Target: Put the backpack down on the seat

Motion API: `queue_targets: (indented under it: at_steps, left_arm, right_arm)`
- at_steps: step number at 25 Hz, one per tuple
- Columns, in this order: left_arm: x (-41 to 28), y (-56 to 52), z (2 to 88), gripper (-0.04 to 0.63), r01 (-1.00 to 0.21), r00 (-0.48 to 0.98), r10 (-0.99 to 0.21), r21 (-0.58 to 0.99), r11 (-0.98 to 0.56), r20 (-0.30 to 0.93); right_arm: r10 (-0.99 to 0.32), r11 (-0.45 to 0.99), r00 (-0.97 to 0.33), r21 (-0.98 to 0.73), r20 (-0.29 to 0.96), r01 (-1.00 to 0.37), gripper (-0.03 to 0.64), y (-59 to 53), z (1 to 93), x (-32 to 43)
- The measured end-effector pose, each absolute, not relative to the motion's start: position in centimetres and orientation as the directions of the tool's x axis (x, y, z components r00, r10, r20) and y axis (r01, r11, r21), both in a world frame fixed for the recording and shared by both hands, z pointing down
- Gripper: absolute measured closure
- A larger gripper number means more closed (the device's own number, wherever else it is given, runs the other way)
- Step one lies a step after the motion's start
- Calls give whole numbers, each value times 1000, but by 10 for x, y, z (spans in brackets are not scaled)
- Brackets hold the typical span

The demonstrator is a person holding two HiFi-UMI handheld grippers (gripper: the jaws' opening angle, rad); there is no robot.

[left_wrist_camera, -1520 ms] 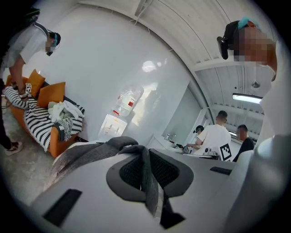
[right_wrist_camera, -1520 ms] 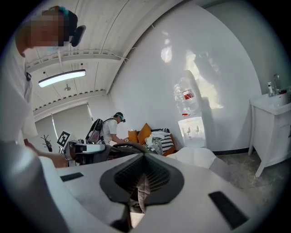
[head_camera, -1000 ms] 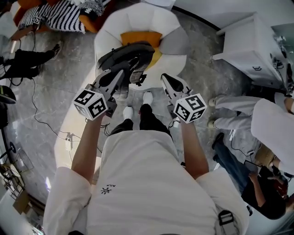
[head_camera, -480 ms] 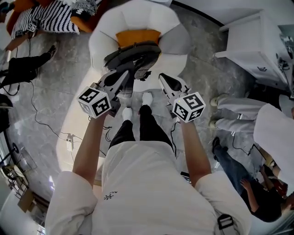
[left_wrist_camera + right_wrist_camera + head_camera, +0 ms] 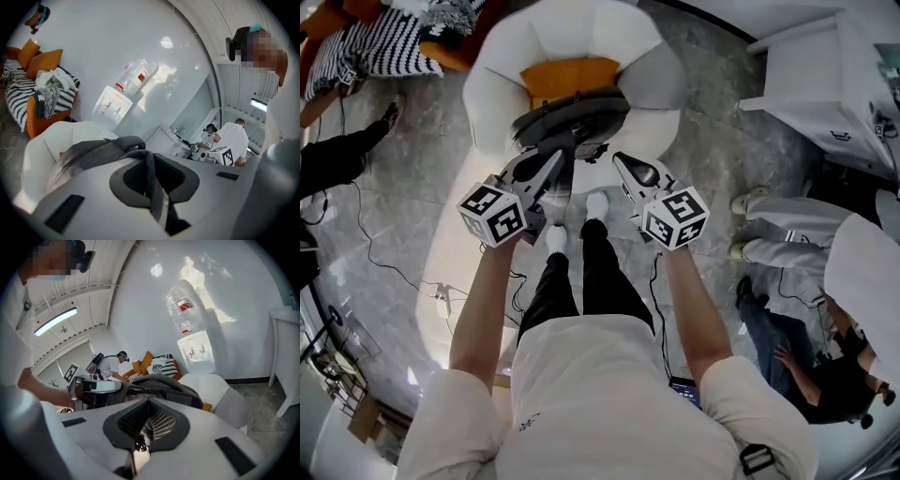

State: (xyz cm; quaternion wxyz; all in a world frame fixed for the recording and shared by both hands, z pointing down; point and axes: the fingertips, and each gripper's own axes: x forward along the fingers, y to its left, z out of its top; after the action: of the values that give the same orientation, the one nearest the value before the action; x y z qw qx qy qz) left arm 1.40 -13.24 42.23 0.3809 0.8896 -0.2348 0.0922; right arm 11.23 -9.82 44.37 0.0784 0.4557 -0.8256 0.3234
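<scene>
The backpack [image 5: 572, 111] is clamped in the closed left tool [image 5: 553, 161] and right tool [image 5: 620, 162], over the seat [image 5: 652, 129] ahead; setting down and release remain.

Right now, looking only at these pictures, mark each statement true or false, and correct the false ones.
1. The left gripper is shut on a grey strap of the backpack. True.
2. The armchair is orange with a white cushion. False: the armchair is white and holds an orange cushion.
3. A water dispenser with a bottle on top stands against the wall. True.
4. The backpack lies on the floor beside the armchair. False: it is over the armchair's seat, in front of the orange cushion.
</scene>
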Motion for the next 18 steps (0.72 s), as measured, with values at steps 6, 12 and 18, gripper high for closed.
queue_targets:
  at_steps: [6, 12, 18]
  left_arm:
    - [27, -146, 459, 554, -491, 871, -319, 635, -597, 373]
    - [34, -158, 485, 554, -487, 873, -311, 630, -605, 377]
    - [39, -168, 509, 554, -477, 879, -313, 649, -593, 360]
  right_arm:
    - [-687, 359, -578, -486, 440, -797, 592, -108, 482, 116]
    - [-689, 355, -577, -489, 439, -797, 592, -123, 505, 120]
    - [-698, 351, -564, -476, 441, -806, 592, -138, 526, 129]
